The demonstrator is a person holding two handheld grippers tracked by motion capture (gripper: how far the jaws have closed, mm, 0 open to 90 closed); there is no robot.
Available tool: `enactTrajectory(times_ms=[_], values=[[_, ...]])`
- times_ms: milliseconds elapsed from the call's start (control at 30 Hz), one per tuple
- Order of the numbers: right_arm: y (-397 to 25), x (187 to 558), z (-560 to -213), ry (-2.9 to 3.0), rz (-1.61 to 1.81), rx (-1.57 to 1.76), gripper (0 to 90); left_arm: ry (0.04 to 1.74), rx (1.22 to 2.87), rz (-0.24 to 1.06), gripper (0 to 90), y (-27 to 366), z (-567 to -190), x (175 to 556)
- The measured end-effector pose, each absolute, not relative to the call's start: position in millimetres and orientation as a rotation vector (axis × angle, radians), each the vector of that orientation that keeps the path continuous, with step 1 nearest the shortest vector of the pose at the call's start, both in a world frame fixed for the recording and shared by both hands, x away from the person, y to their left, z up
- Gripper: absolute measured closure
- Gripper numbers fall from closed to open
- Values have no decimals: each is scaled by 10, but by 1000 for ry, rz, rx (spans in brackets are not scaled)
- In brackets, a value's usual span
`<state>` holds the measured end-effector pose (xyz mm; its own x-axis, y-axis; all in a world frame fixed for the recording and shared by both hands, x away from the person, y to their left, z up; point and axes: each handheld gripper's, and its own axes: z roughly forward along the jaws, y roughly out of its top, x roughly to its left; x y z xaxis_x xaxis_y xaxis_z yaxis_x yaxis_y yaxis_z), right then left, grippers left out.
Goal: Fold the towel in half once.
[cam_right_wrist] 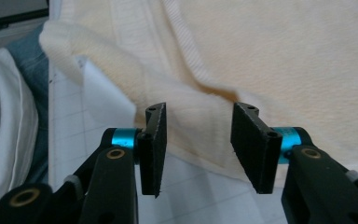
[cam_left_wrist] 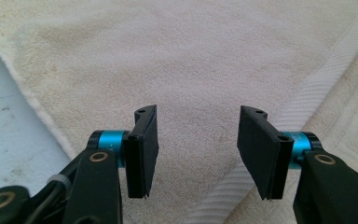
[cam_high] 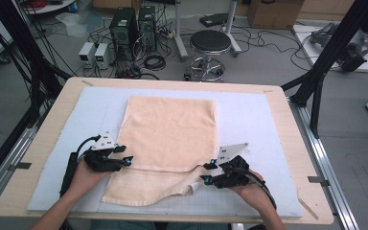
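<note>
A cream towel [cam_high: 167, 139] lies on the pale blue mat [cam_high: 249, 120], folded over itself, with a lower layer sticking out toward the near edge. My left gripper [cam_high: 125, 155] is at the towel's left edge near the fold, jaws open. In the left gripper view my left gripper [cam_left_wrist: 198, 140] hovers over the towel [cam_left_wrist: 191, 60] with nothing between its fingers. My right gripper [cam_high: 207, 172] sits at the towel's near right corner, open. In the right gripper view my right gripper [cam_right_wrist: 198, 140] faces the towel's rumpled edge [cam_right_wrist: 186, 98], holding nothing.
The mat covers a wooden table [cam_high: 297, 143] with metal rails along its sides. Behind the far edge stand a black stool [cam_high: 210, 45], computer towers [cam_high: 124, 28] and cables on the floor. A black frame post [cam_high: 326, 52] rises at the right.
</note>
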<state>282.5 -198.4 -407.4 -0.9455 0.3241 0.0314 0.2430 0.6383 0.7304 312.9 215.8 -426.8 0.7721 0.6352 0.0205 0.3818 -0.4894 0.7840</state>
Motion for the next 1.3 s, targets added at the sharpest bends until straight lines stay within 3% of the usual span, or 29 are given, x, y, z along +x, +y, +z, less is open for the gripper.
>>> enactTrajectory(times_ms=[100, 167, 233, 400, 600, 700, 800, 1133, 1300], values=[[-1882, 2830, -4187, 2777, 1129, 454, 582, 748, 2142, 389, 479, 2146, -4264, 3126], [-1813, 2869, -4224, 2782, 1078, 427, 777, 747, 2136, 388, 479, 2144, -4265, 3122], [-1768, 2934, -4213, 2801, 1060, 444, 830, 747, 2132, 389, 479, 2150, -4266, 3120], [-1613, 3100, -4079, 2822, 1061, 471, 835, 752, 2128, 386, 477, 2167, -4271, 3132], [-1488, 3251, -4200, 2883, 997, 541, 819, 721, 2136, 368, 474, 2149, -4275, 3099], [-1489, 3244, -4180, 2866, 1018, 561, 709, 717, 2165, 366, 475, 2130, -4304, 3103], [-1530, 3174, -4119, 2830, 1048, 557, 676, 723, 2169, 371, 475, 2130, -4320, 3112], [-1644, 2869, -4043, 2735, 1178, 515, 738, 727, 2165, 380, 475, 2141, -4308, 3105], [-1581, 2905, -4112, 2747, 1166, 521, 738, 729, 2156, 387, 475, 2141, -4303, 3100]])
